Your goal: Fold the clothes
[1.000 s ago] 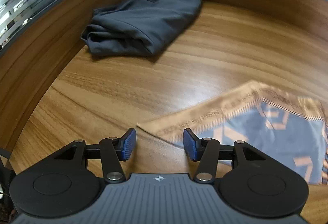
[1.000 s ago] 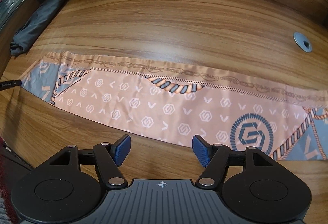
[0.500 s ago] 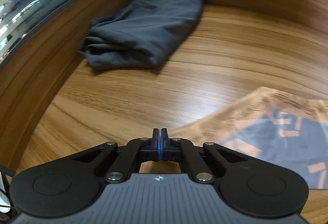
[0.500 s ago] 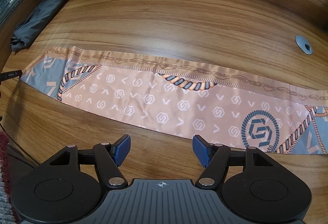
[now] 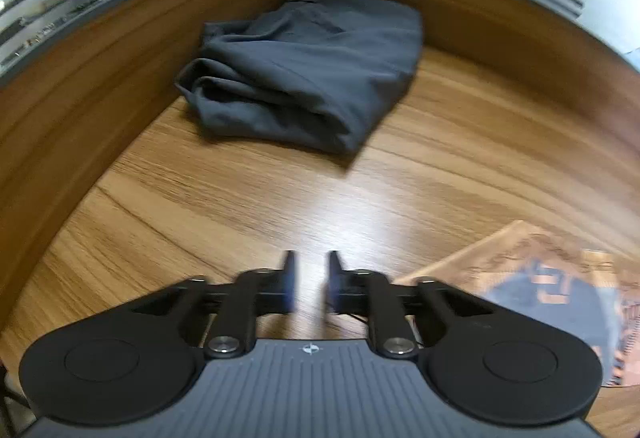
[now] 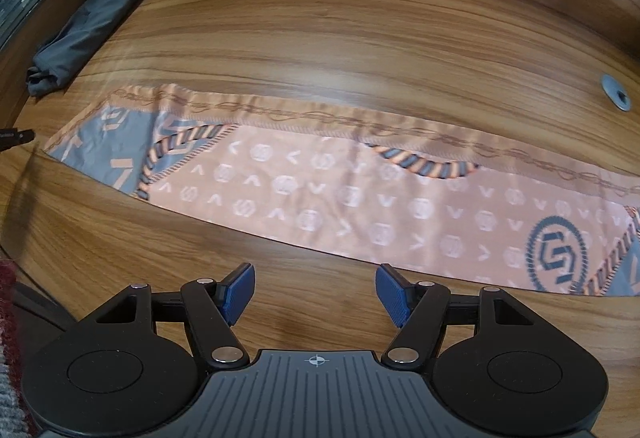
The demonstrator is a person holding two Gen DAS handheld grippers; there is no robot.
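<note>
A long orange and grey patterned scarf (image 6: 320, 181) lies folded into a strip across the wooden table (image 6: 360, 37). Its left end shows in the left wrist view (image 5: 540, 278), to the right of my left gripper (image 5: 310, 282). The left gripper's jaws stand a narrow gap apart and hold nothing, above bare wood. My right gripper (image 6: 316, 294) is open and empty, just in front of the scarf's near edge. The left gripper's tip (image 6: 16, 135) pokes in at the left edge, beside the scarf's left end.
A folded dark grey garment (image 5: 304, 77) lies in the far left corner of the table, also seen in the right wrist view (image 6: 88, 29). A round metal cable grommet (image 6: 616, 97) sits at the far right. Wooden walls rim the table.
The left gripper was open at the scarf's corner, shut, and now has parted slightly and moved left off the scarf. The scarf's left end has rippled. The right gripper stayed open.
</note>
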